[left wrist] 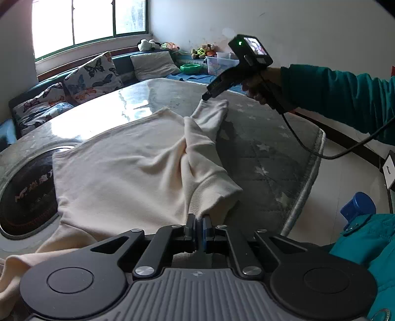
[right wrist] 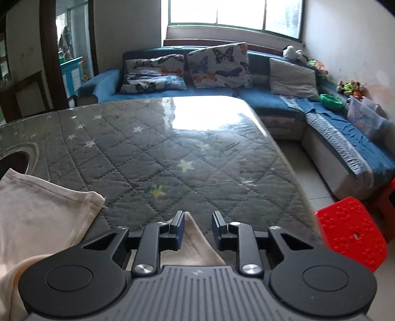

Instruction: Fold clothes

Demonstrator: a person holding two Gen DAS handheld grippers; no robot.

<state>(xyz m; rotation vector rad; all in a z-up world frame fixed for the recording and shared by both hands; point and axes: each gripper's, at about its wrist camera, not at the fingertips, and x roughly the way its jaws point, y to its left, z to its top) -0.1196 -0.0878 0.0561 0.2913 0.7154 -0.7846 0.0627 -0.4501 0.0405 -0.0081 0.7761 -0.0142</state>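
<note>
A home living room: ahead of the right gripper, a blue corner sofa (right wrist: 284,103) carries butterfly-print cushions (right wrist: 218,65) and stuffed toys (right wrist: 350,87) beneath a window (right wrist: 234,12); a quilted star-patterned table cover (right wrist: 153,148) lies nearer.

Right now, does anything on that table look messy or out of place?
Only the cream garment: its sleeve lies twisted and bunched across the padded table cover. The left tongs pinch it shut; the right tongs gape open over its cuff.

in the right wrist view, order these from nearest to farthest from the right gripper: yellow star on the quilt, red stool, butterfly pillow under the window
1. yellow star, just ahead of the right gripper, slightly left.
2. red stool, on the floor at right.
3. butterfly pillow, far back on the sofa.
</note>
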